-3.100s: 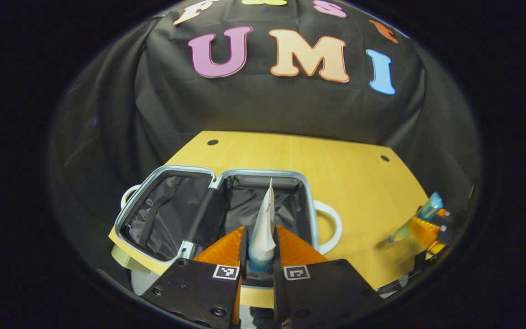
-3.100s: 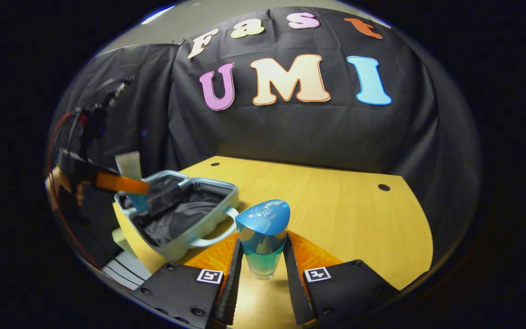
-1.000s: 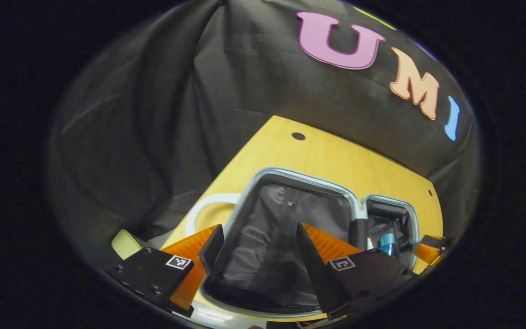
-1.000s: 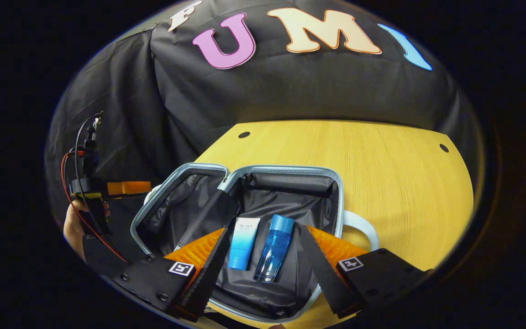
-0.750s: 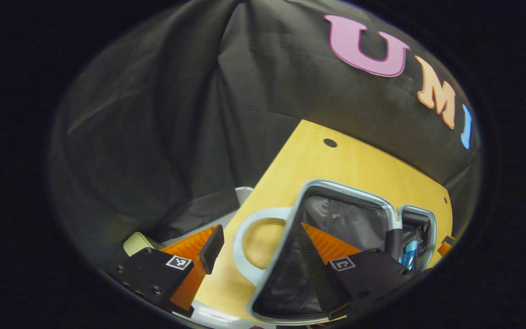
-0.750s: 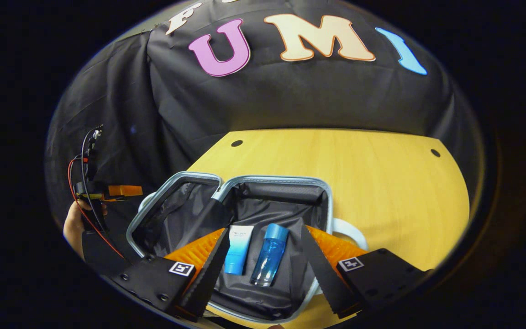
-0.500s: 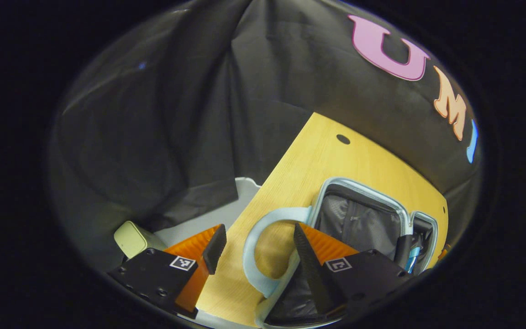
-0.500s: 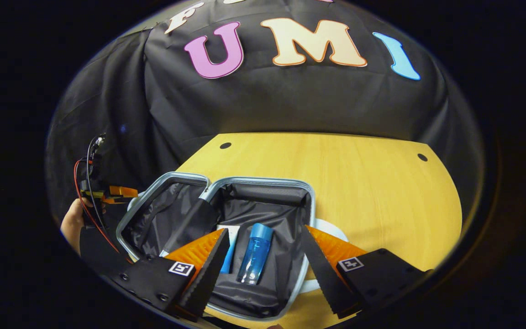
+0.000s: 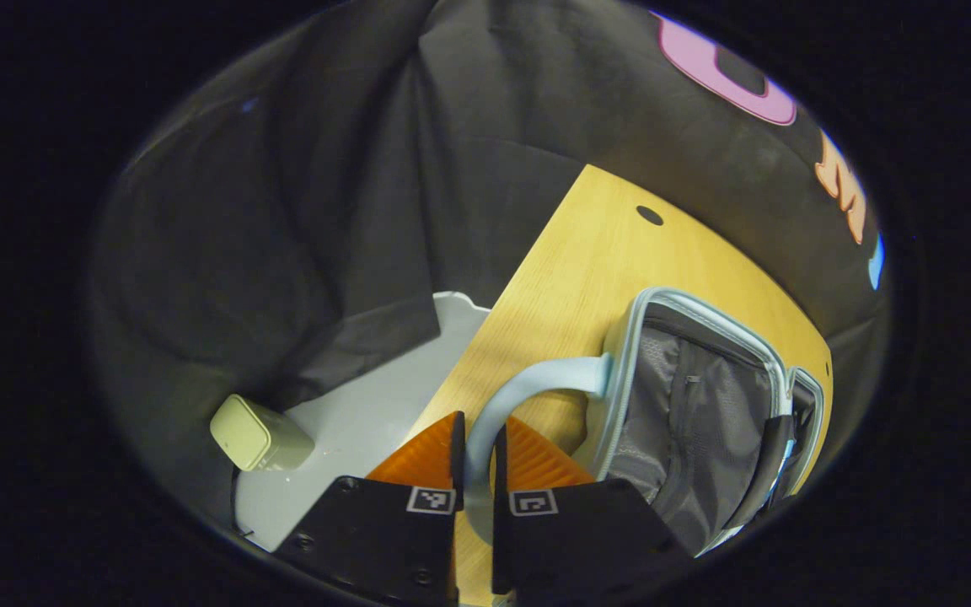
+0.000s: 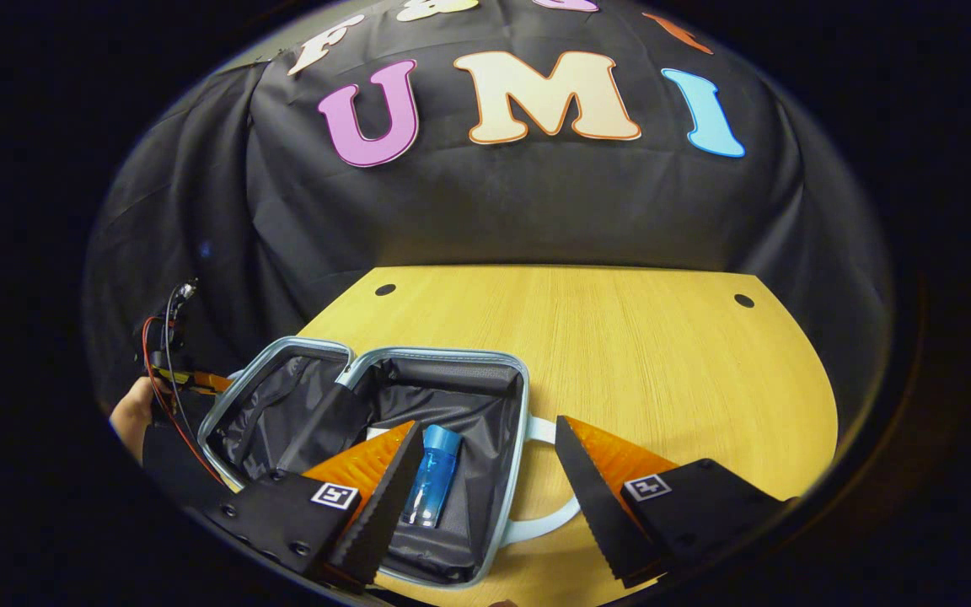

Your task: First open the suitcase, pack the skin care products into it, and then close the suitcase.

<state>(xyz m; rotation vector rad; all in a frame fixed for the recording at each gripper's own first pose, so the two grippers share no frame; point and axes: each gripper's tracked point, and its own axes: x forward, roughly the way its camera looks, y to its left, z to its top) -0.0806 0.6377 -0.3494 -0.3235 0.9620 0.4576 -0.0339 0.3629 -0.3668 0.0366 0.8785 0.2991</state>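
Clamping down on the pale-blue loop handle (image 9: 502, 405) at the outer edge of the suitcase (image 9: 705, 396), our left gripper (image 9: 474, 451) is now gripping it between both fingers, where half a second ago those fingers were standing spread on either side of the loop; we are judging this to be the start of the closing step, the held half being the one to fold over. We are seeing that half already tilted up off the table (image 9: 587, 253) in the left gripper view. Our right gripper (image 10: 485, 472) is hanging with fingers wide apart and nothing between them, and it is pulling back from the case compared with a second ago. Packed items: a blue bottle (image 10: 431, 476) is lying in the right-hand half of the suitcase (image 10: 452, 396), with a white-and-blue tube just beside it, mostly hidden behind a finger. A black divider flap (image 10: 321, 426) is lying across the hinge and could be getting pinched as the halves meet. Off the table edge, a small pale-green box (image 9: 258, 434) is sitting on a white surface, well apart. The second handle (image 10: 549, 506) is resting on the table near our right fingers.
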